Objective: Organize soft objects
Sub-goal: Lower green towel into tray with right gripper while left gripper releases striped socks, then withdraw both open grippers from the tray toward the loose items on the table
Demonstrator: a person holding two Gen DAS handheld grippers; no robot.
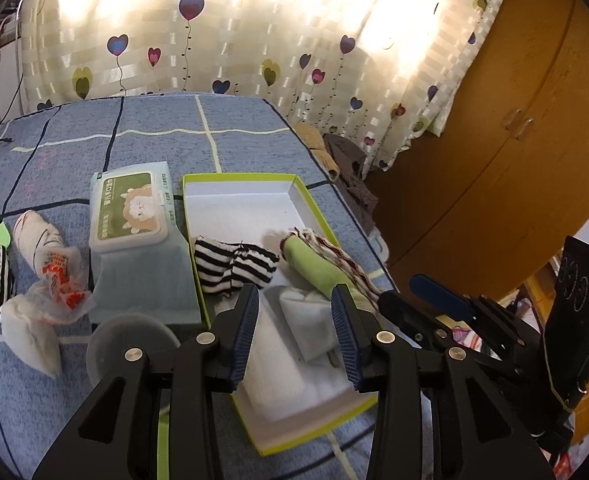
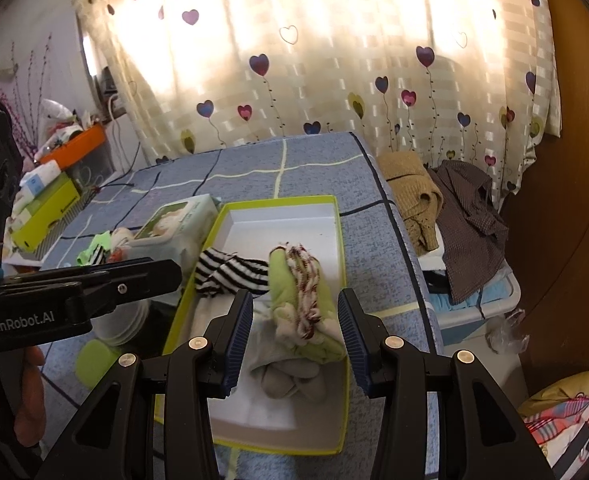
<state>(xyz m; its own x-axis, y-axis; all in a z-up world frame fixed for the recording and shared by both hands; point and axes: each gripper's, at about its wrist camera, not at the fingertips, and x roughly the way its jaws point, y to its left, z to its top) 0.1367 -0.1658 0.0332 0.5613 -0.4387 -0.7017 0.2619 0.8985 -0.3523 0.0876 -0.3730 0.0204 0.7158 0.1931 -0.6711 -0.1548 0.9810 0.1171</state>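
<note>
1. Socks are packed in the box [image 1: 230, 179]: striped pair [image 1: 234, 266] at 10 o'clock, green roll [image 1: 314, 264] at 1 o'clock, white pair [image 1: 306, 316] nearest.
2. Left gripper [image 1: 294, 316] is held with jaws apart, nothing between them, over the box.
3. Right gripper [image 2: 294, 320] is likewise spread, straddling the green roll [image 2: 306, 304] without touching.
4. Wipes [image 1: 132, 208] are seen at 9 o'clock beside the box.
</note>
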